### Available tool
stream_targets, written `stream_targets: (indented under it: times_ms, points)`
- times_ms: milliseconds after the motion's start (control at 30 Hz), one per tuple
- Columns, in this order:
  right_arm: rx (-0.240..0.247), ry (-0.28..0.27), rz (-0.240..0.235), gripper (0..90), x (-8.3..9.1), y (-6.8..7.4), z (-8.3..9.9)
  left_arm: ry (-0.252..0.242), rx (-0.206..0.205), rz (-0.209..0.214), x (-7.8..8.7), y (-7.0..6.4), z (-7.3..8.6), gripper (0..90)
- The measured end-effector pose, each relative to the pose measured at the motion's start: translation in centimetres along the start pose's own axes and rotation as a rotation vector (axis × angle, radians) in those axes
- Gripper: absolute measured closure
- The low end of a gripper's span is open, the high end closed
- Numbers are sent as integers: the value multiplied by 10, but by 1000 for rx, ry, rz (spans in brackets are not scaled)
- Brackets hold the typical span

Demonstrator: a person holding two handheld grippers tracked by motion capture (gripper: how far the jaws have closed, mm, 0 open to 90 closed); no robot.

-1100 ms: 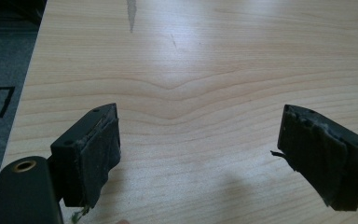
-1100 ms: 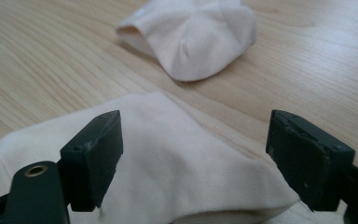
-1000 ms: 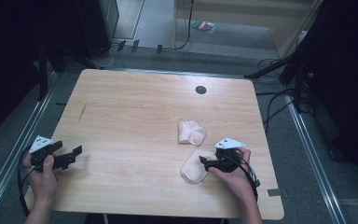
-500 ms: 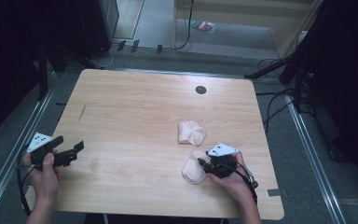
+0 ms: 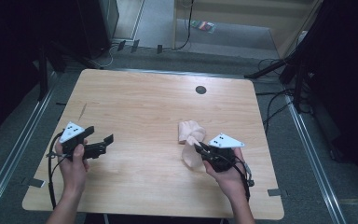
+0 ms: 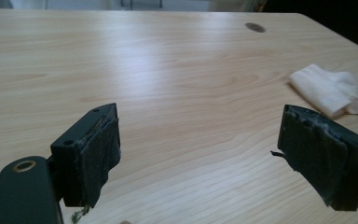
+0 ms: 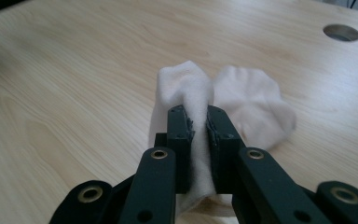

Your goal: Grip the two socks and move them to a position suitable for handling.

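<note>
The right tool [image 7: 198, 123] is clamped on a pale sock [image 7: 186, 93], its two black jaws pinching a fold of the fabric between them. From the high view the same sock [image 5: 189, 154] hangs from the right tool [image 5: 200, 149] with its lower end apparently resting on the table [image 5: 135, 102], near the person's right-hand edge. Just beyond it lies a second sock [image 5: 189, 129], bunched flat on the wood; whether the two touch is hard to tell, though in the right gripper view the second sock [image 7: 256, 105] sits directly behind the held one.

The left tool [image 5: 103, 142] hovers low over the left part of the table with its jaws spread wide and nothing between them. In the left gripper view the left tool [image 6: 196, 149] looks across bare wood toward a sock [image 6: 328, 91] well off to its right.

The step in hand looks like lifting the gripped sock to bring it to its partner. To do it well, the grip should stay firm, since only a thin fold is pinched and soft knit can slip. A slow, straight lift would keep the loose end from dragging the other sock along. The open left tool could come across to take the hanging end and help lay it flat.
</note>
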State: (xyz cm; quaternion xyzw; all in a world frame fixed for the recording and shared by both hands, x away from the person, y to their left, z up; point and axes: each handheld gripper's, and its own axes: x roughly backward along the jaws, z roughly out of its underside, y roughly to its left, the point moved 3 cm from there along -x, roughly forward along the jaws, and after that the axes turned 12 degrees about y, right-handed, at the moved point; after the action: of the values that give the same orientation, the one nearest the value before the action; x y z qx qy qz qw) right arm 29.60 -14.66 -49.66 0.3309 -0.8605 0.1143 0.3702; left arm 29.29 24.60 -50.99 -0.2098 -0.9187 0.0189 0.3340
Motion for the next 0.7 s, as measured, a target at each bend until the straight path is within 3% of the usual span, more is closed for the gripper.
stream_targets:
  times_ms: [167,200,233,267,333,467,567,633,700]
  points:
    - [-44,-58,-60,820,3,26,-18,-11,-57,87,-8,-32,-2,132]
    - [-44,-58,-60,820,3,26,-18,-11,-57,87,-8,-32,-2,127]
    - [-58,-67,-83,819,-1,39,-23,-8,-79,103,-9,-39,-1,122]
    - [-58,-68,-86,819,-2,44,-25,-2,-100,123,-8,-45,2,122]
    - [-76,-71,-105,819,-7,55,-27,-1,-122,139,-5,-49,6,121]
    - [-136,-72,-165,818,-19,76,-24,8,-121,185,-2,-50,16,122]
    - [-155,-66,-173,818,-28,85,-20,24,-122,193,-4,-51,22,122]
    - [-199,-36,-185,818,-47,92,-10,55,-119,205,-11,-51,31,127]
    - [-212,-7,-187,811,-57,95,-4,84,-126,214,-17,-53,38,128]
